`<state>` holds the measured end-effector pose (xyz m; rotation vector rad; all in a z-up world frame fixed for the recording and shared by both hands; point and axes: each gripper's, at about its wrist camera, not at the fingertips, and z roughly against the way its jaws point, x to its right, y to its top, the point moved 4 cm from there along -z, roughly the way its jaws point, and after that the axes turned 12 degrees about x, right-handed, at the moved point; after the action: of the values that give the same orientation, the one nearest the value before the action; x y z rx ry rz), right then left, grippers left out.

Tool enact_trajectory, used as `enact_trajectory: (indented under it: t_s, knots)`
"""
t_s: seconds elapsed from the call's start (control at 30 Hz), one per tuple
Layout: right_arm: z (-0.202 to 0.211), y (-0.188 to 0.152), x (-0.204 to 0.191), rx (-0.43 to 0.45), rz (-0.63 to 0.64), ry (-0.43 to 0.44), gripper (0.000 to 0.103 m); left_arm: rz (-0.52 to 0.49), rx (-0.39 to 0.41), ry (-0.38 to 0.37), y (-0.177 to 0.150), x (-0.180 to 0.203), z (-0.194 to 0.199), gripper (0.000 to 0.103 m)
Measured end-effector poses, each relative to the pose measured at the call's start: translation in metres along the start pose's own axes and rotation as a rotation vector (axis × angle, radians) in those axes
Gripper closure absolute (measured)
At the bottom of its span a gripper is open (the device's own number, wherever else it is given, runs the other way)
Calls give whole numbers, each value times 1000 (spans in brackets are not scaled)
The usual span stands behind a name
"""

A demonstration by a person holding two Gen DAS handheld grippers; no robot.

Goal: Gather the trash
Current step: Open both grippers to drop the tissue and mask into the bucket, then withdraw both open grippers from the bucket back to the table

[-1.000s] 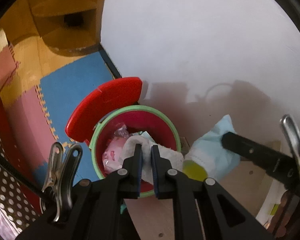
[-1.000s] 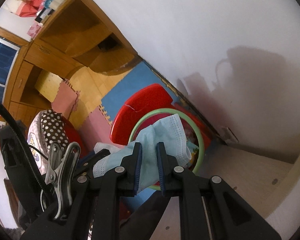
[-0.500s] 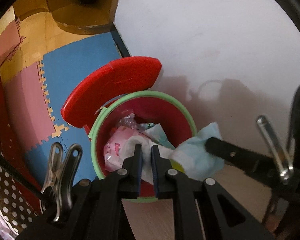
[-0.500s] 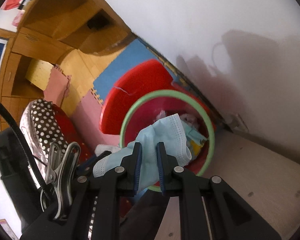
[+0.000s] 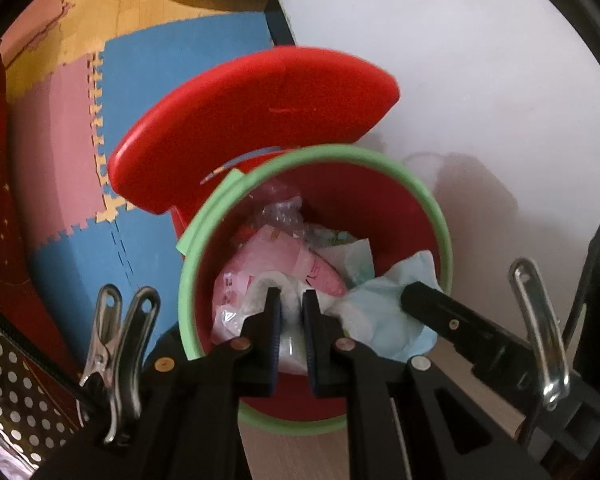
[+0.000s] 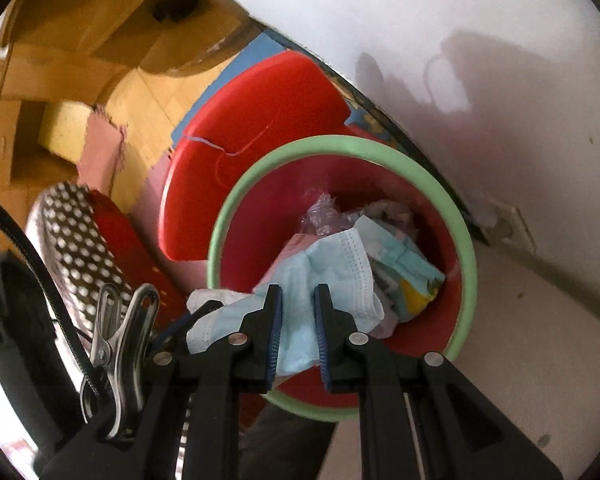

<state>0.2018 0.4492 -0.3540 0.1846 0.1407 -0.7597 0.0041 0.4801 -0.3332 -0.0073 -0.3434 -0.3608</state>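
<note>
My jaws are pinched narrow on both sides: the left gripper clamps a wad of white tissue, and the right gripper clamps a pale blue face mask. Both pieces hang over the open mouth of the red bin, inside its green rim, above the wrappers and crinkled clear plastic already piled there.

I judge both as nearly weightless and wholly limp. The tissue is soft and crushable, with no stiffness to push against, so a pinch anywhere in its bulk holds it. The mask is pleated nonwoven fabric with a stitched edge, slightly slick; I have it by the bunched middle, its folds drooping either side of my pads. Such light stuff may cling to the ribbed blue pads when let go, so a slight shake could be needed.

The bin is smooth, hard plastic, round, its red lid tipped open behind, above foam floor mats with toothed edges.
</note>
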Motion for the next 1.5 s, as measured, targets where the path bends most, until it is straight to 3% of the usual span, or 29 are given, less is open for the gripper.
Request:
enact_trajectory:
  t_s: [0.17, 0.23, 0.3, 0.37, 0.4, 0.53, 0.73, 0.87, 0.97, 1.1, 1.17, 1.23, 1.5]
  knots:
    - [-10, 5, 0, 12, 13, -11, 83, 2, 0, -4, -1, -4, -7, 88]
    - [-15, 6, 5, 8, -31, 17, 65, 6, -21, -7, -1, -6, -12, 82]
    - [-16, 4, 11, 1, -69, 4, 38, 2, -28, -7, 0, -4, -13, 73]
    - [-15, 2, 14, 9, -81, -19, 27, -10, -29, -2, 2, -1, -12, 71]
    - [-14, 1, 16, 13, -88, -24, 24, -10, -13, -8, 4, 0, -10, 64]
    - [-11, -1, 23, 20, -144, -27, 22, -34, 16, 44, 8, 4, -8, 54]
    - [-7, -1, 23, 35, -182, -52, 21, -104, -53, 134, 2, 11, -21, 52]
    - [-3, -1, 20, 33, -181, -60, 20, -88, -35, 123, 1, 9, -16, 52]
    - [5, 1, 18, 35, -173, -47, 19, -62, 8, 71, 4, 5, 0, 52]
    - [21, 2, 3, 40, -106, -64, 18, -138, 33, 44, 3, 7, 24, 47]
    - [37, 1, -7, 81, -46, -71, 18, -142, 7, -7, 3, 9, 33, 47]
    - [63, 3, -11, 186, -31, -98, 18, -208, 24, -21, 4, 15, 51, 47]
    - [116, -1, -34, 260, -71, 95, 18, -323, 143, 9, 13, 32, 129, 45]
